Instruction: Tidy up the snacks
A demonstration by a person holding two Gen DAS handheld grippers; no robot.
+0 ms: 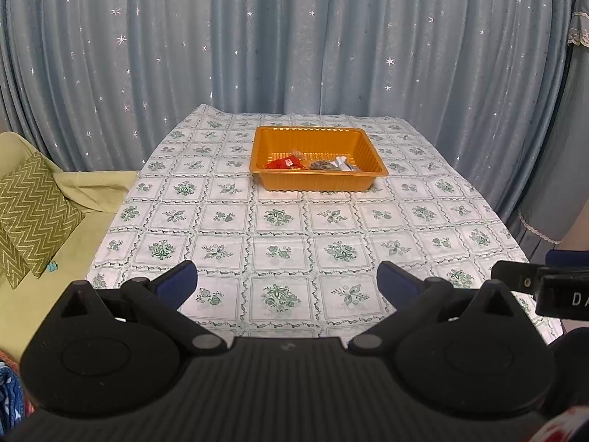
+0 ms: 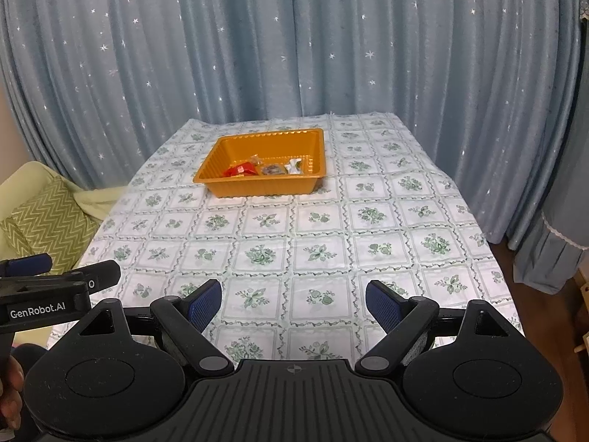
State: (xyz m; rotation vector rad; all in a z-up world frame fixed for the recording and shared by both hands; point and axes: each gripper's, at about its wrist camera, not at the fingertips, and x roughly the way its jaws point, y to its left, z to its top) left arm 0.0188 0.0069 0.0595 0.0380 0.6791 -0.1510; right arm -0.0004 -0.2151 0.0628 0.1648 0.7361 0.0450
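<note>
— While both tools hover at the near edge of the table (image 1: 423, 228), where are the snacks?
— In the orange tray (image 1: 368, 149) toward the far end: a red packet (image 1: 285, 164), a dark one (image 1: 324, 165), a white one (image 1: 342, 164). The left gripper (image 1: 287, 281) and right gripper (image 2: 294, 304) are both spread wide, grasping nothing.

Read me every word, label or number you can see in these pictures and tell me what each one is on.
"GenRobot.AI": white print on the side of the left gripper, seen from the right wrist view.
"DA", cut off by the frame edge: on the right gripper, seen from the left wrist view.
Red snack packet in the orange tray: white label, too small to read.
</note>
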